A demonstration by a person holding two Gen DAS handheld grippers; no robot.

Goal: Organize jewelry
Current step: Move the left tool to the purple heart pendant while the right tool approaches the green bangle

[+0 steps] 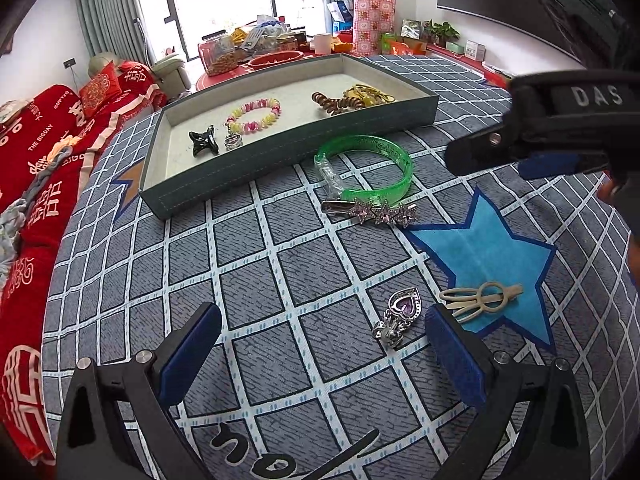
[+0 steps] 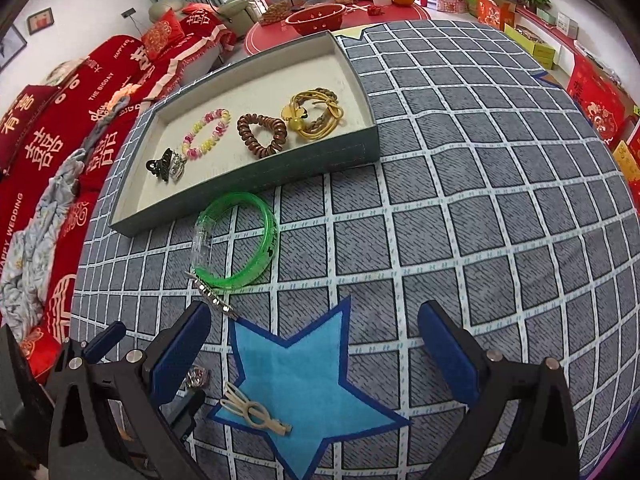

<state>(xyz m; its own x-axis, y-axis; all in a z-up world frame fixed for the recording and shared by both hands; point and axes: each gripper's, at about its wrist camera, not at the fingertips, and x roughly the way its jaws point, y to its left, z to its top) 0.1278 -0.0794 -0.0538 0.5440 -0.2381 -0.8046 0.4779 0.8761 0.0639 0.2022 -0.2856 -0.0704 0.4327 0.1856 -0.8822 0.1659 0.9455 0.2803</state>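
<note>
- The left claw (image 1: 320, 344) is spread wide and pinches nothing, hovering low over the grey checked table (image 1: 280, 280).
- A heart pendant (image 1: 400, 316) with a purple stone lies on the cloth just inside the left claw's right finger, near its tip.
- Just beyond that finger's tip, a beige hair clip (image 1: 480, 300) rests on a blue star patch (image 1: 492, 256).
- Farther ahead of the left claw lies a star-studded hair clip (image 1: 376, 212), touching the near edge of a green bangle (image 1: 368, 168).
- Past the bangle sits the grey tray (image 1: 280, 152), the bangle just beside its front wall.
- In the tray: a black hair claw clip (image 1: 204, 142), a pink-and-yellow bead bracelet (image 1: 254, 116), a brown spiral hair tie (image 1: 336, 104) and yellow hair ties (image 1: 372, 94).
- The right claw (image 2: 320, 344) is also spread wide and empty, above the blue star patch (image 2: 304, 380).
- The beige clip (image 2: 252, 410) lies between the right claw's fingers, nearer the left one.
- The green bangle (image 2: 236, 240) and the tray (image 2: 256, 176) lie ahead and left of the right claw.
- From the left wrist view, the right claw enters at the upper right, above the table.
</note>
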